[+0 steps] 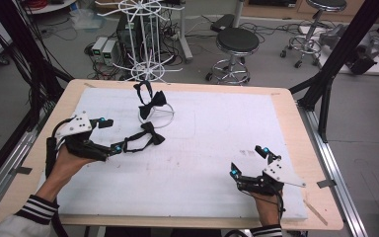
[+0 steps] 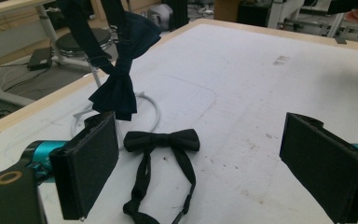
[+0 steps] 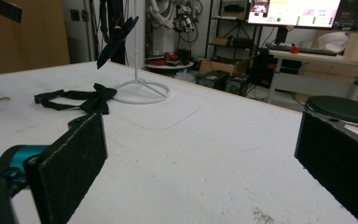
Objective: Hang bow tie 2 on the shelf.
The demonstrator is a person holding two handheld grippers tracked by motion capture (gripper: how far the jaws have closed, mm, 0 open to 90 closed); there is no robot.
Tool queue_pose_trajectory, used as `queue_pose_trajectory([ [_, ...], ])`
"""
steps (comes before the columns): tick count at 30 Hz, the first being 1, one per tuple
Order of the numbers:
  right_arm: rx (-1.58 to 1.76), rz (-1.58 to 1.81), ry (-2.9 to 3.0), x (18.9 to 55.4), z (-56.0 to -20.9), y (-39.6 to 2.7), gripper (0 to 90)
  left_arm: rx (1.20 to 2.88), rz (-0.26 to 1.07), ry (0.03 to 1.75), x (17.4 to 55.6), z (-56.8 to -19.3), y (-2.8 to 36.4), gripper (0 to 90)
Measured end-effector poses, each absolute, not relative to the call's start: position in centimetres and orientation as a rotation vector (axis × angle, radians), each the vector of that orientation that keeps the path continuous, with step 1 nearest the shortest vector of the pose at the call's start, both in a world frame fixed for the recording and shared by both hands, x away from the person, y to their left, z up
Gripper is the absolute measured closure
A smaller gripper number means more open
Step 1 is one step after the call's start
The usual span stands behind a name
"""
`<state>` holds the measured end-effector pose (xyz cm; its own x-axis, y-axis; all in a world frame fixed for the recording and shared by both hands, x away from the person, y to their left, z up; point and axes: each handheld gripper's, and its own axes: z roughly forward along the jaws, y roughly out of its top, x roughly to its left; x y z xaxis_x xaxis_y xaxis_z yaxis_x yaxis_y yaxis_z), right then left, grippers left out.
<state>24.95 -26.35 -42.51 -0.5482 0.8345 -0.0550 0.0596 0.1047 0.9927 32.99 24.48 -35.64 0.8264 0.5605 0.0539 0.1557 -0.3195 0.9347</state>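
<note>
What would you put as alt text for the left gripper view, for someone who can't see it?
The left gripper has its two black padded jaws wide open with nothing between them, above a black bow tie lying flat on the white table cover, its strap trailing toward the camera. Behind, a dark bow tie hangs from a white wire stand.

Clutter around a padded tabletop (image 1: 286, 106).

The tabletop has a pale wooden edge under a white mat (image 1: 217, 143), lightly scuffed. Beyond its far edge stands a tall white wire rack (image 1: 145, 34) on the grey floor, with boxy grey units (image 1: 103, 49) and tangled cables beside it. Two black round stools (image 1: 237, 42) on chrome bases stand further right. Black frame posts (image 1: 345, 44) slant past both far corners. From low at the near side, a lit monitor (image 3: 293, 10) glows above a cluttered desk (image 3: 317, 53) at the back of the room.
</note>
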Motion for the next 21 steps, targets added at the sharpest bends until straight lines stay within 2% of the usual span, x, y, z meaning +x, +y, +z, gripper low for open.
queue_pose_trajectory([
  [21,0.865,1.548,1.675,25.0,-43.9,-26.6,1.5,2.210,0.412,0.465,37.7,-34.8,19.7,12.9],
])
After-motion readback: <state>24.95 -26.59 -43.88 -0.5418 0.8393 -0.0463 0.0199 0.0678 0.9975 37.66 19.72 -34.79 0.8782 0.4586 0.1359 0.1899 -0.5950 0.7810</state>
